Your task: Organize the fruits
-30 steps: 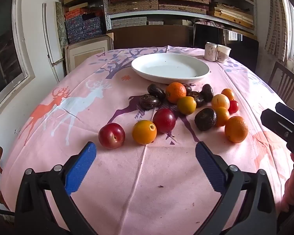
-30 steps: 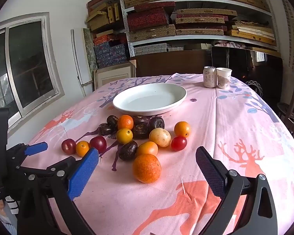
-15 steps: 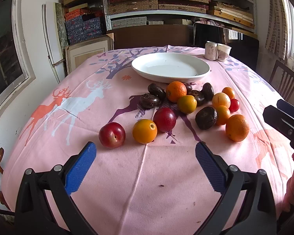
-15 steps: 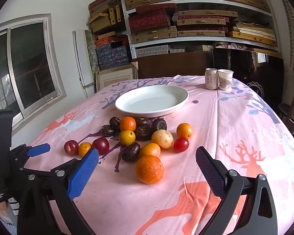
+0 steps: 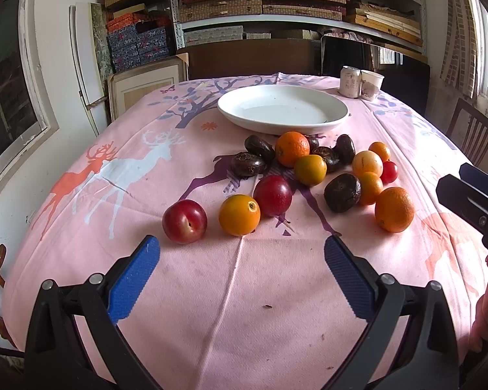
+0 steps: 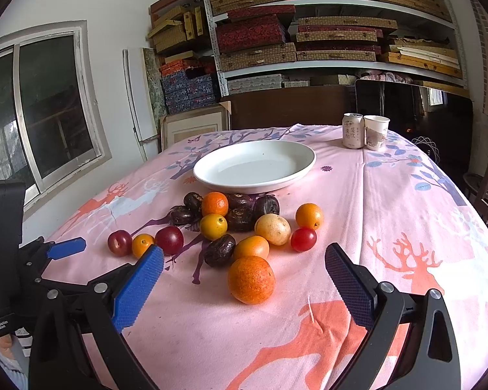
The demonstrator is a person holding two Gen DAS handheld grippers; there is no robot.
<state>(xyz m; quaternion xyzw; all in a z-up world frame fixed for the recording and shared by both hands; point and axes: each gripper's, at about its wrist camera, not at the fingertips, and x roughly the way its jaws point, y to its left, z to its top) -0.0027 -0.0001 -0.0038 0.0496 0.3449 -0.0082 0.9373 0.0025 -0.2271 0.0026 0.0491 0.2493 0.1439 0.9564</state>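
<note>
Both grippers are empty, fingers wide. Right gripper (image 6: 244, 287) has the big orange (image 6: 251, 279) centred just beyond it; left gripper (image 5: 241, 268) faces the small orange (image 5: 239, 214); plate (image 6: 296, 175) lies far.

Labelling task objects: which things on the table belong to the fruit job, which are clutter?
Job:
loose fruit pile
big orange
white plate

Lying about:
drink can
paper cup

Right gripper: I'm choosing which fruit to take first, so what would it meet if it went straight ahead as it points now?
Most likely the large orange, which lies nearest, roughly centred ahead of the open right gripper. Depth is hard to judge.
</note>
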